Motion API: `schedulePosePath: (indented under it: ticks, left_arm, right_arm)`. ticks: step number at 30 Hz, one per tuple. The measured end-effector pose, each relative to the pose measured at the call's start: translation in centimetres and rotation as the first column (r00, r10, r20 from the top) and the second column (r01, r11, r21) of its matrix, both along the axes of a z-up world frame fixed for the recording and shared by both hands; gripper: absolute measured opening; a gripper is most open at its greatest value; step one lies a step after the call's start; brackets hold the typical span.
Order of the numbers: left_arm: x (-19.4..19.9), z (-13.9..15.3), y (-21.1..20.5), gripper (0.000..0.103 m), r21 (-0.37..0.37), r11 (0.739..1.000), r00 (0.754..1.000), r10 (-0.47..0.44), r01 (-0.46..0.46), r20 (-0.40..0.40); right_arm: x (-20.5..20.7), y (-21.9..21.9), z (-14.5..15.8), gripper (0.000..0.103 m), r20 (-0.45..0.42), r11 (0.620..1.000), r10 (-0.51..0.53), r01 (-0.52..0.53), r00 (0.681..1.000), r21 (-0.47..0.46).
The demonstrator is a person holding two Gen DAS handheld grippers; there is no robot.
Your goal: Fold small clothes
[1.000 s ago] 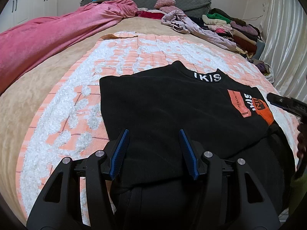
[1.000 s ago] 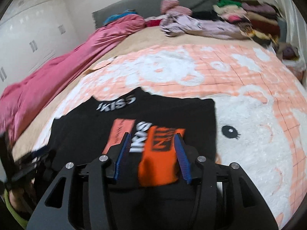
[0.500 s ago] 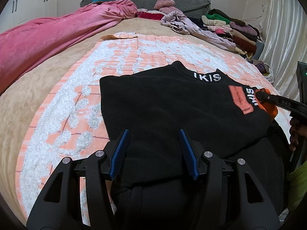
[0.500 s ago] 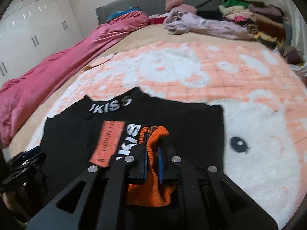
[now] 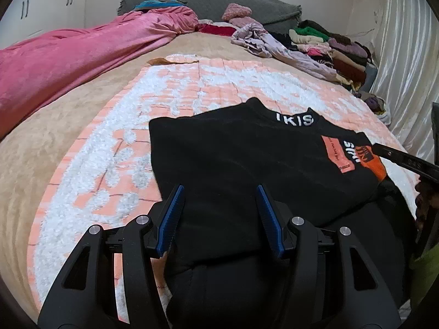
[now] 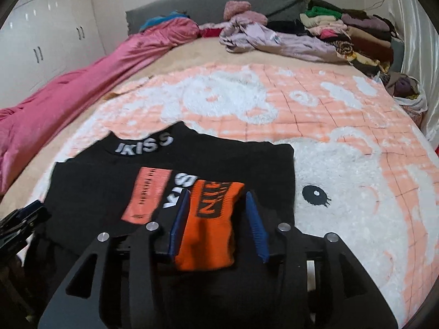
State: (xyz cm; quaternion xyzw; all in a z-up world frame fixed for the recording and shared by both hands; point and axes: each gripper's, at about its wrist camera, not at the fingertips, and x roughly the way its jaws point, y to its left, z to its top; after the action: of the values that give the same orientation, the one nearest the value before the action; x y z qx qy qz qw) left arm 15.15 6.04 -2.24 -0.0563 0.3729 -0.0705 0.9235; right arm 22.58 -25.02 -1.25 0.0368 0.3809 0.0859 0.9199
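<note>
Black sweater (image 5: 247, 164), "IKISS" lettered at its collar, lies partly folded on the peach-and-white plush blanket (image 6: 343, 192) covering the bed. My left claw (image 5: 218, 216) hangs over the sweater's near edge, blue pads spread, gripping nothing. My right claw (image 6: 218, 226) has just been opening; its pads now stand apart on either side of the orange cuff (image 6: 214, 219), which lies between them unpinched. Pink quilt (image 5: 68, 60) and heaped clothes (image 6: 343, 33) lie beyond.
</note>
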Motion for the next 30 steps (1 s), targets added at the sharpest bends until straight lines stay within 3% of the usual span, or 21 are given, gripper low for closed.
schedulePosePath:
  ticks: [8,16,22,30]
  left_arm:
    - [-0.9,1.0,0.3,0.05,0.011,1.0,1.0,0.004,-0.004,0.023]
    - [-0.9,0.7,-0.1,0.054,0.036,0.999,1.0,-0.011,0.011,0.0]
    - [-0.3,-1.2,-0.2,0.057,0.056,0.998,0.997,-0.008,0.012,-0.071]
    - [-1.2,-0.1,0.3,0.059,0.041,0.999,0.999,0.001,0.0,-0.037]
  right_arm:
    - [-2.0,2.0,1.3,0.044,0.011,0.998,0.061,-0.061,0.998,-0.008]
    - [-3.2,4.8,0.4,0.044,-0.015,0.989,0.146,-0.147,0.989,-0.035]
    - [-2.1,4.9,-2.8,0.044,-0.125,0.991,0.103,-0.112,0.987,-0.066]
    - [-3.4,4.3,-1.5,0.051,-0.08,0.993,0.116,-0.118,0.99,-0.025]
